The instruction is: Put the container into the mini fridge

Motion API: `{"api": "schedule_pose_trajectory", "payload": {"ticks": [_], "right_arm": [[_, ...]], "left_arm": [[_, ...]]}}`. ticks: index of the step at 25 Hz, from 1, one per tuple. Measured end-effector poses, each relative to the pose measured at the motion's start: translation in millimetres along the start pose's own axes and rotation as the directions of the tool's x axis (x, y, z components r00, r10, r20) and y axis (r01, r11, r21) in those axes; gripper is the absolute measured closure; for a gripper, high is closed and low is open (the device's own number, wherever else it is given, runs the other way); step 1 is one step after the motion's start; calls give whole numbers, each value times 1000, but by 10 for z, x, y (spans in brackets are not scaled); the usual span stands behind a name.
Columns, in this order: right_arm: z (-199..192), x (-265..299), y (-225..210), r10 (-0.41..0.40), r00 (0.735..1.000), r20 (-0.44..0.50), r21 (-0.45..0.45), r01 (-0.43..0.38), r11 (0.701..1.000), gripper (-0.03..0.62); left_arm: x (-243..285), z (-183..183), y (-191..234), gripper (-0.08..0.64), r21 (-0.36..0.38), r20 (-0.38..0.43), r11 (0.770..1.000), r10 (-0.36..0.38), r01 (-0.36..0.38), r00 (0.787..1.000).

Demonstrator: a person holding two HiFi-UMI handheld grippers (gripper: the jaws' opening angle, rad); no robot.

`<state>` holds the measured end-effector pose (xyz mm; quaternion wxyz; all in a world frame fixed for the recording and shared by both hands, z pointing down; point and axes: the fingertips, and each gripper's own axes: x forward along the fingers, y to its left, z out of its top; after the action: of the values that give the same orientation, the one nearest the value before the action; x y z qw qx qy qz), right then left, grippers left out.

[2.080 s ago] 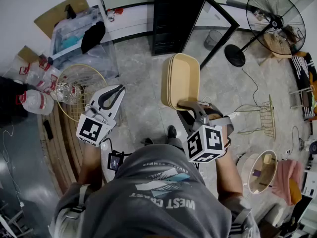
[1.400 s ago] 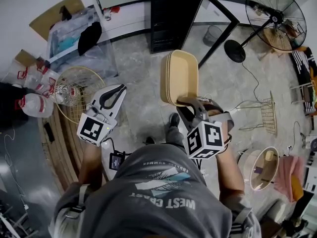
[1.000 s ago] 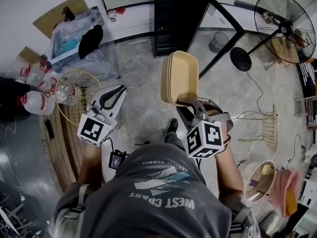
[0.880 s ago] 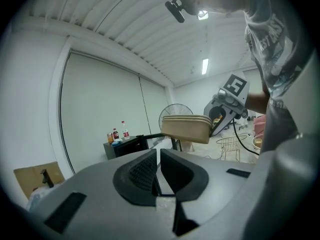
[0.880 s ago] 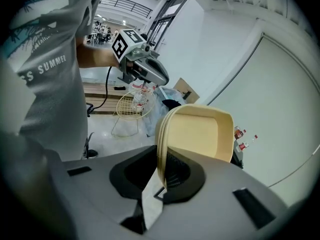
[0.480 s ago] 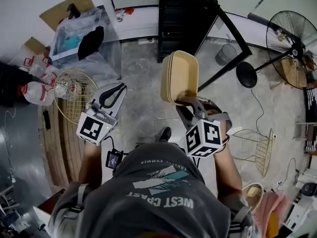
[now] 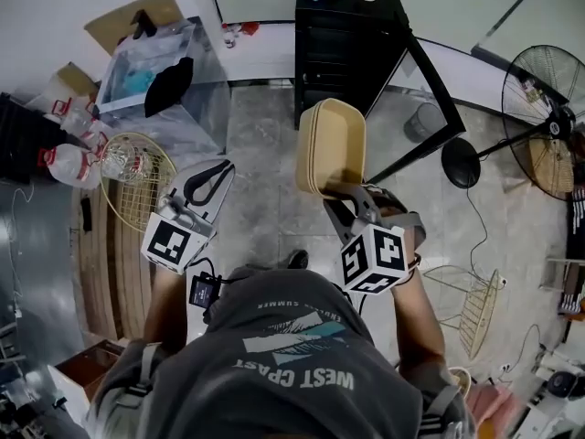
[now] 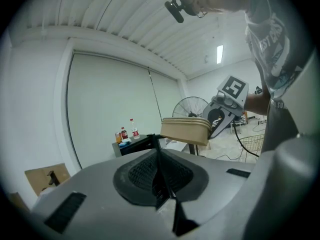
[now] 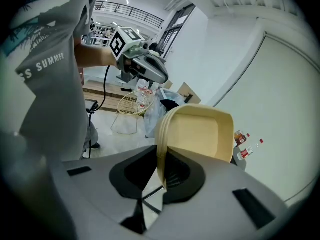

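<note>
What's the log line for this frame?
phase: carry | right gripper: shut on beige container | left gripper: shut, empty | mini fridge: ahead, not reached

Floor [image 7: 260, 135]: grey stone tiles under me | 11 o'clock: white wall [image 7: 46, 3] with a cardboard sheet [image 7: 132, 15] against it | 10 o'clock: clear plastic bin [image 7: 151, 85], yellow wire basket [image 7: 151, 199] just beside it | 8 o'clock: wooden planks [image 7: 110, 273] | 2 o'clock: black pedestal fan [image 7: 548, 122] | Overhead: white ribbed ceiling [image 8: 125, 19], one strip light [image 8: 220, 54] lit
</note>
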<state>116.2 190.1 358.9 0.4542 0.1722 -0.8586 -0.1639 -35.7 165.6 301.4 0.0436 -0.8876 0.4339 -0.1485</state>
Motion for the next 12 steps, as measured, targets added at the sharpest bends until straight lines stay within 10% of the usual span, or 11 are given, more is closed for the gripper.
{"api": "schedule_pose_trajectory", "payload": {"ticks": [12], "right_arm": [[-268,156,-302,-14,999,-46,55,17,998,543]], "left_arm": [[518,23,85,524,10,7,996,-84,84,996]]}}
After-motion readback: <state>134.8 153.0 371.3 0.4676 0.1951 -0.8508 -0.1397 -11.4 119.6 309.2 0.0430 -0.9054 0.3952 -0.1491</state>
